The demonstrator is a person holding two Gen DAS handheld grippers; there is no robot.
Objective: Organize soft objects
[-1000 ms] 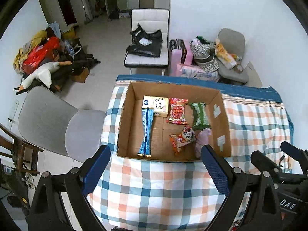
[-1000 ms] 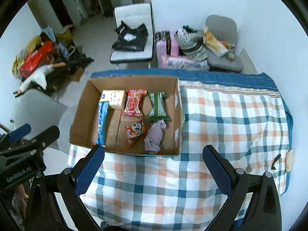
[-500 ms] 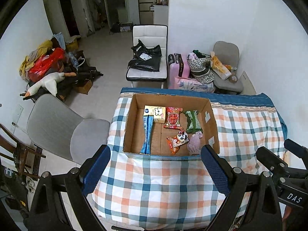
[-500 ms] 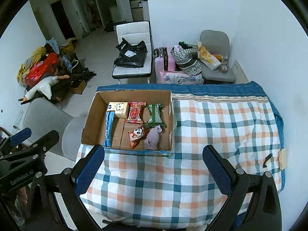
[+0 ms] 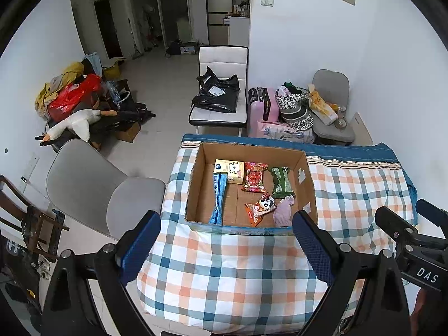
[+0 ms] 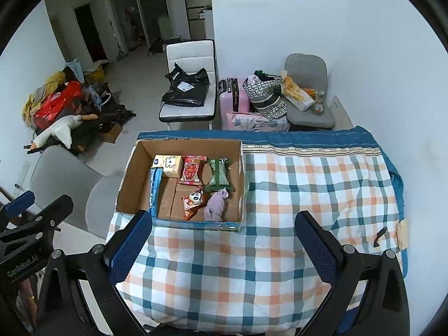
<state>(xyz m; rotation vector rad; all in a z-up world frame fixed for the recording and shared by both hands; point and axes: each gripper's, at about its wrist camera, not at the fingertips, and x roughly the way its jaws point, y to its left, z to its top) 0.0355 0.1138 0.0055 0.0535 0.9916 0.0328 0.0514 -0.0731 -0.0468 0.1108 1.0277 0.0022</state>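
Observation:
A cardboard box (image 5: 306, 179) (image 6: 126, 190) sits on the far left of a checked blanket (image 5: 235, 274) (image 6: 302, 190). In it lie a yellow tissue pack (image 5: 230, 168), a long blue packet (image 5: 219, 198), a red snack bag (image 5: 254, 177), a green pack (image 5: 281, 183), an orange panda bag (image 5: 260, 207) and a lilac cloth (image 5: 282, 212) (image 6: 215, 205). My left gripper (image 5: 226, 245) is open and empty, high above the blanket's near edge. My right gripper (image 6: 222, 247) is open and empty, also well back from the box.
A grey chair (image 5: 92, 184) stands left of the table. A white chair with a black bag (image 5: 221, 92), a pink suitcase (image 5: 263, 106) and a loaded grey chair (image 5: 330, 106) stand behind. A small black object (image 6: 380, 236) lies at the blanket's right edge.
Both grippers have pulled back and up from the box, so the box looks smaller and more of the room shows. Both stay open and empty.

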